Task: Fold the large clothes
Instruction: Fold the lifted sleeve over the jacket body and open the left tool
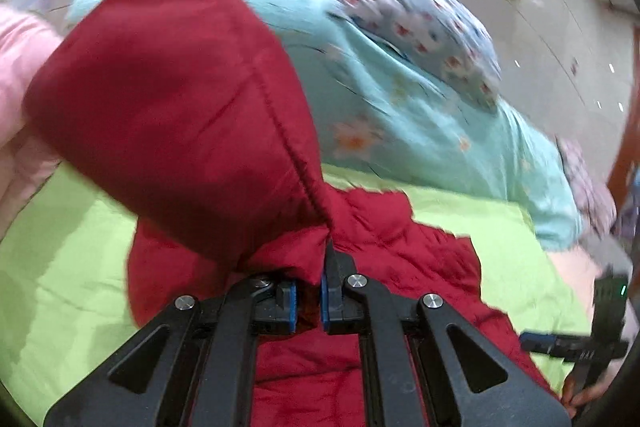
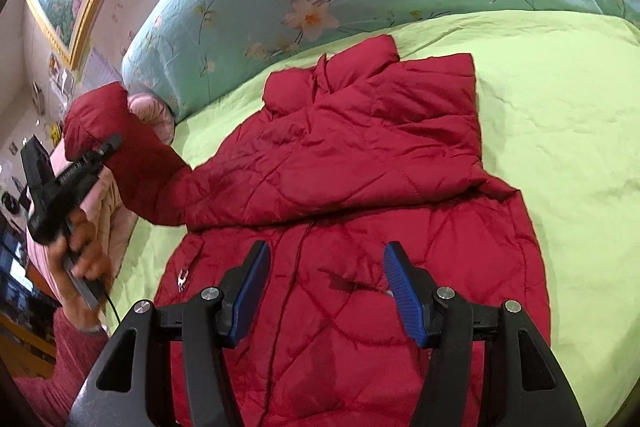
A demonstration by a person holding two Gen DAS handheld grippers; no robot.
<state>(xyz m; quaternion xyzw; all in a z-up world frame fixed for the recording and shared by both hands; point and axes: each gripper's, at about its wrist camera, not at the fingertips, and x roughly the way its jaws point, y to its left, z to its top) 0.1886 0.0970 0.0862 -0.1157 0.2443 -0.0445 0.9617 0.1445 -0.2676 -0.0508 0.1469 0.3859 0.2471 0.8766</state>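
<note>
Bare green sheet (image 2: 560, 147) beside jacket (image 2: 360, 167)

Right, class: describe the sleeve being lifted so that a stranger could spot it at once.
Find the lime-green bed sheet with the red quilted jacket spread on it. At the jacket's left edge, one sleeve rises off the bed, pinched in the left gripper. The other sleeve lies folded flat across the jacket.

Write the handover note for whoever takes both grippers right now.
Left gripper: shut on the red jacket's sleeve, held lifted off the bed.
Right gripper: open, empty, hovering over the jacket's lower front.
Red jacket: spread on the green sheet; far side already folded across the body.
Left: lay the held sleeve over the body, then fold the jacket up.
</note>
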